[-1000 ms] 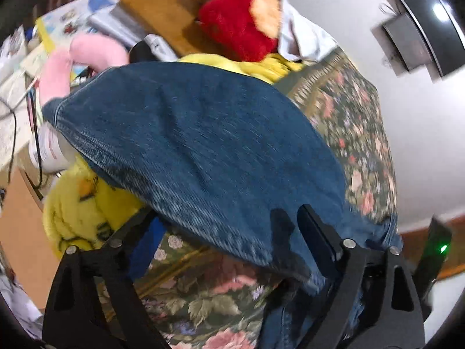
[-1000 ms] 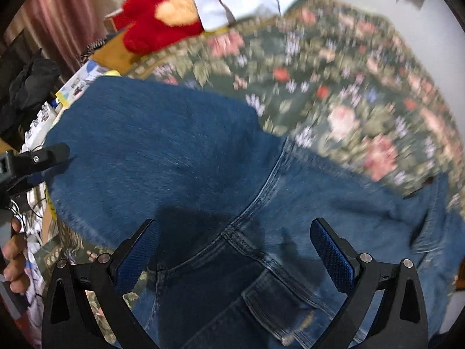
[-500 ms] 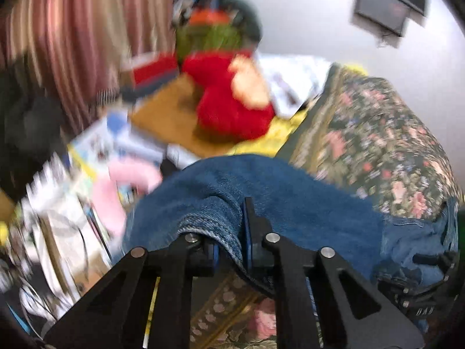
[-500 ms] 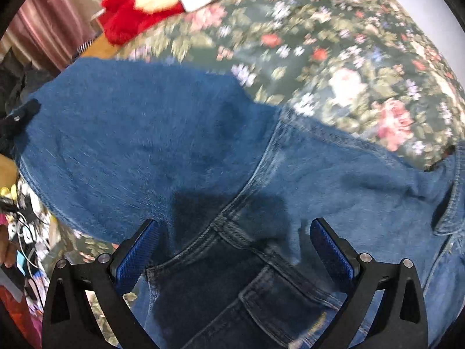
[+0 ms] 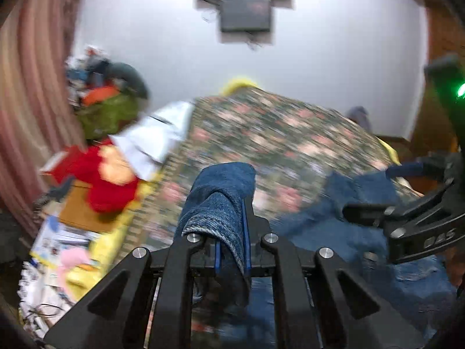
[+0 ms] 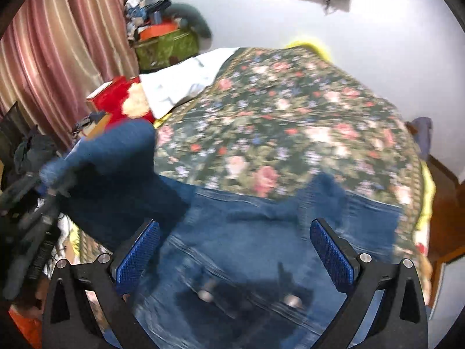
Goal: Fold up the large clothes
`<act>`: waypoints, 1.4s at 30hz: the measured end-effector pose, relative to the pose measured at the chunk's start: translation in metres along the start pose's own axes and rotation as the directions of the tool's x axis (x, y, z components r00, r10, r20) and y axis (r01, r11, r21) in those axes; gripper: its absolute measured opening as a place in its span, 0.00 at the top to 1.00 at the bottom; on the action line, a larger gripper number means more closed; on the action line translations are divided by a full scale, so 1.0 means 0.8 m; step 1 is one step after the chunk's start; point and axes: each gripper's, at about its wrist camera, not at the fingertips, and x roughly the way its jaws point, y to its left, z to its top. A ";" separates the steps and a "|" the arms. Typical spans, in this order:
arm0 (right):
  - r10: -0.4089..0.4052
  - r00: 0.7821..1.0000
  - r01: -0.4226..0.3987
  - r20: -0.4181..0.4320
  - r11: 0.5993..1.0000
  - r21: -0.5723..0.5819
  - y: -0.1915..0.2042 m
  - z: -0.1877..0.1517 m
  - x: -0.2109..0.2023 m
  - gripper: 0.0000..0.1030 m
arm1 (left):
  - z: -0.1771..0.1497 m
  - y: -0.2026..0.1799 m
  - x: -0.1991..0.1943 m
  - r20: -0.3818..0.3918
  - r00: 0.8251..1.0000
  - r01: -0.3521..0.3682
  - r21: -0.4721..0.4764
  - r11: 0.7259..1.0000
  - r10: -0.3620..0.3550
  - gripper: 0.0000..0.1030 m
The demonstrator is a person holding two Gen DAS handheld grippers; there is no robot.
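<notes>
Seen with left tongs [image 5: 231,250] pinching a jeans [image 6: 247,247] leg end above the floral bedspread [image 6: 290,110], right tongs [image 6: 232,250] spread empty over the seat; best carried level across, hem kept taut.

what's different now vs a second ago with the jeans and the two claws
The left claw closed on the jeans at the leg end and lifted that end off the floral bedspread, bunching it up. The right claw rose but stayed open above the waist area, holding nothing. The rest of the jeans stayed on the bed.
</notes>
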 end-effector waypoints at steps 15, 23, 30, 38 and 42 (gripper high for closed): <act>-0.078 0.992 0.081 -0.098 0.996 0.030 -0.085 -0.095 0.002 0.00 | -0.082 -0.108 0.059 -0.308 0.934 0.208 0.061 0.976 -0.180 0.89; 0.023 0.997 -0.025 -0.070 0.999 -0.037 -0.013 -0.058 0.017 0.00 | -0.037 0.014 -0.004 -0.182 0.967 0.167 -0.089 0.982 -0.181 0.66; 0.085 0.994 -0.096 -0.075 0.983 -0.156 0.077 -0.029 0.037 0.00 | -0.046 0.105 -0.029 -0.127 0.991 0.012 -0.115 0.993 -0.027 0.53; 0.068 0.974 -0.129 -0.214 0.950 -0.286 0.165 -0.039 0.118 0.00 | -0.110 0.163 -0.008 -0.209 0.969 -0.153 -0.083 0.985 0.133 0.49; 0.038 0.942 -0.158 -0.332 0.926 -0.342 0.194 -0.062 0.169 0.00 | -0.146 0.184 0.008 -0.276 0.955 -0.146 -0.123 0.982 0.107 0.49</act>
